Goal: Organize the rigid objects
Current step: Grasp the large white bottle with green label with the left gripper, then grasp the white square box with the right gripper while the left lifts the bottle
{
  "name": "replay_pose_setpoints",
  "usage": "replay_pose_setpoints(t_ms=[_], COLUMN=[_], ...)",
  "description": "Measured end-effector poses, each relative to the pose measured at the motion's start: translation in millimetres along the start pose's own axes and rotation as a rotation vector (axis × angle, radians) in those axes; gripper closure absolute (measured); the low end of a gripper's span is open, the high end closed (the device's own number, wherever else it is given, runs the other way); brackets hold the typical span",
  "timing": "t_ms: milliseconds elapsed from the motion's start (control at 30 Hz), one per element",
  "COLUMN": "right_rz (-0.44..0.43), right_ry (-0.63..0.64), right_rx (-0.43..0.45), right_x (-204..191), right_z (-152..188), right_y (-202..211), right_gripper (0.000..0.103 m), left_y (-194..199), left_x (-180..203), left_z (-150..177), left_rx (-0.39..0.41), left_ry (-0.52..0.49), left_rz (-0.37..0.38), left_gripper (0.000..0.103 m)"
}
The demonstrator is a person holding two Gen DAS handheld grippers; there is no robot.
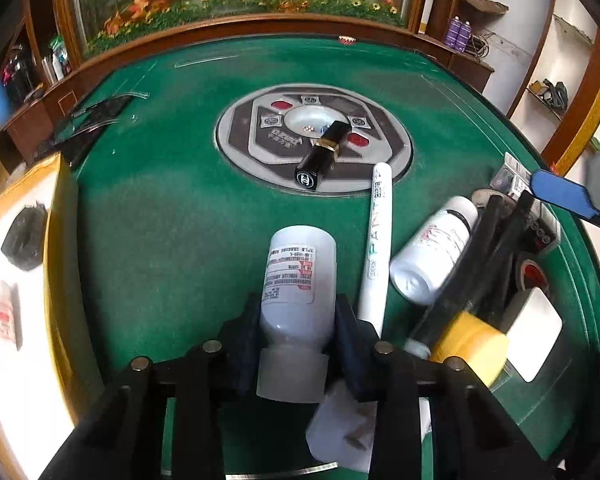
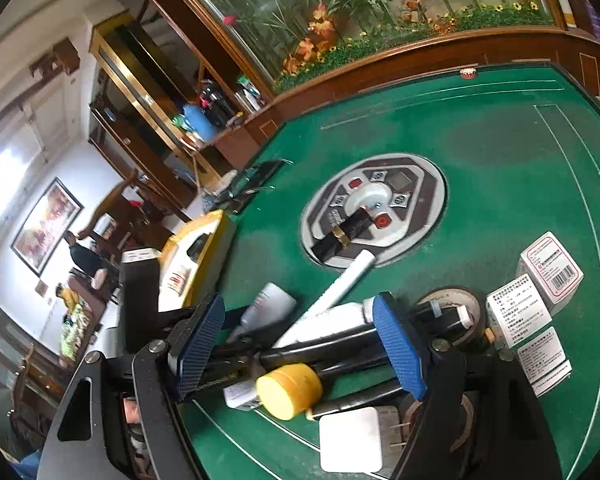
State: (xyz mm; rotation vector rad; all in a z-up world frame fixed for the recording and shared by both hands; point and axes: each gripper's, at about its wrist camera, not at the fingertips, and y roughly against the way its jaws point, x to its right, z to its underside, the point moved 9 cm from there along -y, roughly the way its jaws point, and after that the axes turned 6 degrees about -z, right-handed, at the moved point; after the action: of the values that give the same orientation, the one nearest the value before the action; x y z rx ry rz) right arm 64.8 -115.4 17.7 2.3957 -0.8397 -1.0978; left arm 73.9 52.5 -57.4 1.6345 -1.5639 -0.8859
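Bottle (image 1: 298, 280): white, lying on the green table (image 1: 160, 220) near its near edge, cap end toward the camera.
Left gripper (image 1: 298, 332): jaws narrow, one blue pad on each side of the bottle's neck end, touching or nearly so; cannot tell which.
Pen (image 1: 374, 248): white, just right of the bottle.
Lipstick (image 1: 322, 156): black, on the table's centre panel.
Right gripper (image 2: 300, 344): jaws wide, over the yellow tape (image 2: 290, 390) and black handles, holding nothing.
Box (image 1: 28, 280): yellow-rimmed, at the left edge.

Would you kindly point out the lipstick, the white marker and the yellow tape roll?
lipstick (image 1: 322, 153), left wrist view, gold band.
white marker (image 1: 377, 240), left wrist view, printed barrel.
yellow tape roll (image 2: 290, 390), right wrist view, outer side.
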Motion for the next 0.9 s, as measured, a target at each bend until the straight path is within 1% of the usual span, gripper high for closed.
replay_pose_setpoints(t_ms=[67, 200, 333, 433, 533, 633, 767, 900], right_rz=[0.016, 0.046, 0.095, 0.083, 0.104, 0.134, 0.243, 0.335], right_ry=[-0.01, -0.059, -0.04, -0.015, 0.031, 0.103, 0.241, 0.376], right_rx=[0.004, 0.026, 0.025, 0.004, -0.016, -0.049, -0.133, -0.148], right_x=[4, 17, 21, 16, 10, 6, 7, 1], right_z=[0, -4, -5, -2, 6, 24, 64, 80], right_y=[1, 6, 8, 6, 9, 12, 11, 10], right_gripper=[0.027, 0.027, 0.027, 0.027, 0.027, 0.027, 0.027, 0.027], left_y=[6, 19, 27, 32, 33, 30, 29, 27], left_x=[-1, -2, -5, -5, -5, -3, -1, -1], left_z=[9, 29, 41, 47, 49, 46, 46, 44], left_rx=[-0.003, 0.003, 0.023, 0.03, 0.041, 0.045, 0.049, 0.047], left_ry=[0.018, 0.034, 0.062, 0.063, 0.056, 0.042, 0.03, 0.025], left_rz=[0.012, 0.01, 0.015, 0.01, 0.012, 0.001, -0.011, -0.019], left_gripper=[0.067, 0.066, 0.066, 0.066, 0.066, 0.065, 0.065, 0.064])
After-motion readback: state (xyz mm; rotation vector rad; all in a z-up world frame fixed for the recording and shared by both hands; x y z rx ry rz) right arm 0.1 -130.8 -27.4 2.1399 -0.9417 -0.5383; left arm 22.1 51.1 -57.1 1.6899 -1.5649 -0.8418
